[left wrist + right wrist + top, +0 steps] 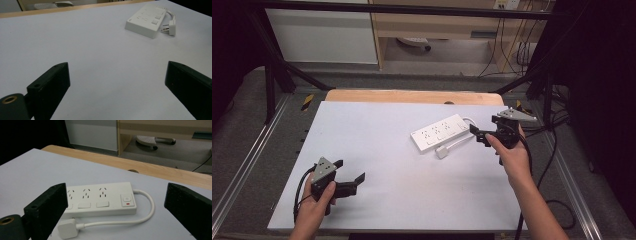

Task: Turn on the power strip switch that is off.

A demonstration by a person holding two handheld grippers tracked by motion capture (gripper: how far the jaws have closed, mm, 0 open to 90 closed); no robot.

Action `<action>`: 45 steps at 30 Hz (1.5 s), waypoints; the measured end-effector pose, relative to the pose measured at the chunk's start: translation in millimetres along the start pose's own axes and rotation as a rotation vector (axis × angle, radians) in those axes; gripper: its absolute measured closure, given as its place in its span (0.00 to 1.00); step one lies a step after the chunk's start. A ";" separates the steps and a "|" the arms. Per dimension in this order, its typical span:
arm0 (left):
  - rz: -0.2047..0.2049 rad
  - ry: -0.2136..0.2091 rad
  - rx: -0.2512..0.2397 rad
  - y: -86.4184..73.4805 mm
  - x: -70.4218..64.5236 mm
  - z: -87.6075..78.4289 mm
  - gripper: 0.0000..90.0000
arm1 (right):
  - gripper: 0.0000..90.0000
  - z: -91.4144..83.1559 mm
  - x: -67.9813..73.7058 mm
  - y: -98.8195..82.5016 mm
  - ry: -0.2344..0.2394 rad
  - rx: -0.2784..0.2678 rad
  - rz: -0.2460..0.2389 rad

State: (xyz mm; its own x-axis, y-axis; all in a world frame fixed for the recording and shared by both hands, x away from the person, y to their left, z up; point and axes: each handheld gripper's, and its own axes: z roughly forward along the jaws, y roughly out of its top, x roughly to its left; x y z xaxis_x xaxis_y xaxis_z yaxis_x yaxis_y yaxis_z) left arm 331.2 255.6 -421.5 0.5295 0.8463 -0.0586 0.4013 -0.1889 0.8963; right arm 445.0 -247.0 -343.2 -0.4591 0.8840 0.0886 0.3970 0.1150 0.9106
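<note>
High view: a white power strip (pixel 440 132) lies flat on the white table (pixel 377 150), right of centre and toward the far edge, set at a slant. Its short white cord (pixel 460 143) loops from the right end back along the near side and ends in a white plug (pixel 442 152) that rests on the table just beside the strip's near edge. The right gripper (pixel 480 136), held in the person's right hand (pixel 512 155), is just beside the strip's right end, with its jaws spread wide and nothing between them. The left gripper (pixel 348 176), held in the left hand (pixel 319 197), is near the table's near left corner, well apart from the strip; its jaws are likewise spread, with bare table between them.

Right gripper view: the strip (pixel 100 198) lies across the frame between the two black jaws and beyond them, not touched. Three socket groups, each with a rocker below, and a switch with a red mark at the cord end face up. The plug (pixel 67 228) lies in front of the strip.

Left gripper view: the strip (pixel 147 20) and plug (pixel 171 26) lie far off at upper right.
</note>
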 end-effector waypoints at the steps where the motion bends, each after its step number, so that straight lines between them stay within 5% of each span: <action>1: 0.000 -0.002 0.001 0.0 -0.2 0.1 0.07 | 0.07 2.4 -0.3 -0.5 -0.007 0.002 -0.004; 24: -0.004 -0.010 0.006 -1.1 -1.4 1.1 0.07 | 0.20 40.5 -8.1 -5.5 -0.028 0.036 0.032; 45: -0.014 -0.020 0.002 -1.0 -1.3 0.8 0.07 | 0.76 64.8 -4.8 -10.2 -0.047 0.008 -0.019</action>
State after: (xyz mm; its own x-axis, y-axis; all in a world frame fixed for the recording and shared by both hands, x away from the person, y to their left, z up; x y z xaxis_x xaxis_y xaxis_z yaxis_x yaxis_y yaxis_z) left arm 330.8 254.3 -422.7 0.5388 0.8386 -0.0797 0.4098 -0.1783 0.8946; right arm 494.7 -223.1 -379.1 -0.4286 0.9020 0.0516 0.3953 0.1358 0.9084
